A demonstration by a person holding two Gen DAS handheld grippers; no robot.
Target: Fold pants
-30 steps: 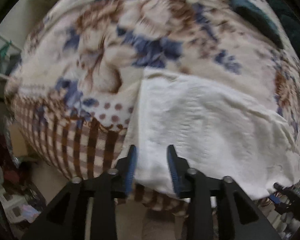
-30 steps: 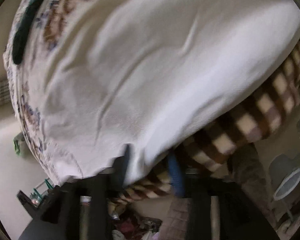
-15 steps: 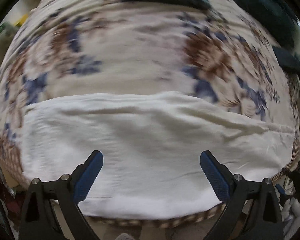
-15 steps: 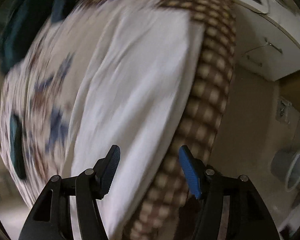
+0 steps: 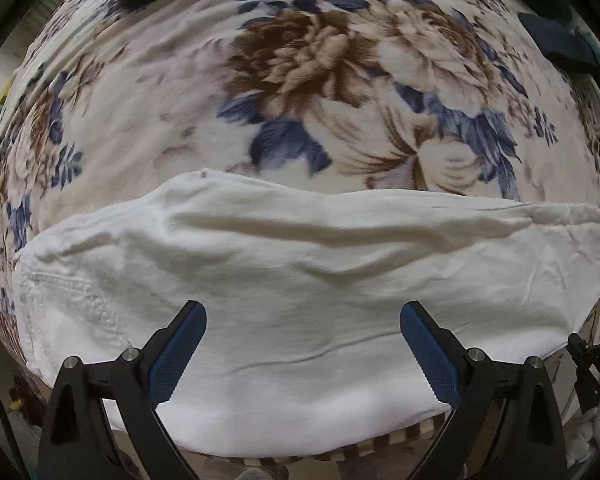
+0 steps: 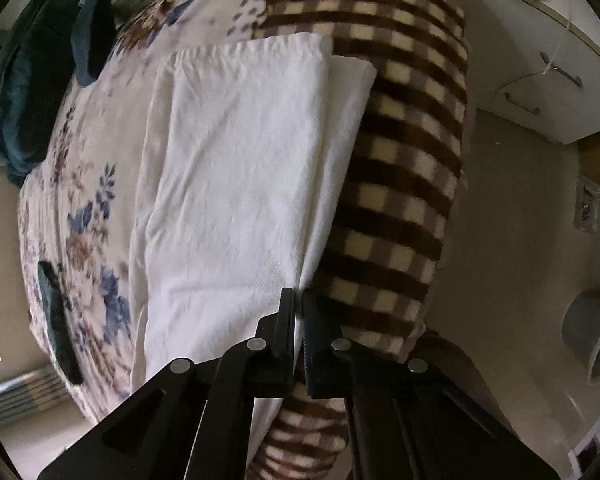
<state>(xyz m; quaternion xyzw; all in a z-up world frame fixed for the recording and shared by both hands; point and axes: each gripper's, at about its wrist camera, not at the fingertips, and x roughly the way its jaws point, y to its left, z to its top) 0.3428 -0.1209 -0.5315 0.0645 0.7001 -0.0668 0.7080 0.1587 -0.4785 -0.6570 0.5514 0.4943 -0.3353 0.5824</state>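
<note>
White pants (image 5: 300,292) lie folded lengthwise near the blanket's (image 5: 320,80) checked edge; the right gripper (image 6: 299,312) has just snapped closed, pinching their near hem, while the left gripper (image 5: 302,344) hovers above mid-leg with fingers spread wide. To fold well, the left should probably grab the matching edge before both lift together. No writing or labels can be read.

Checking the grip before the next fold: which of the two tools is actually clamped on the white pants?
The right tool, shut on the white pants edge. The left tool stands wide open above them.
</note>
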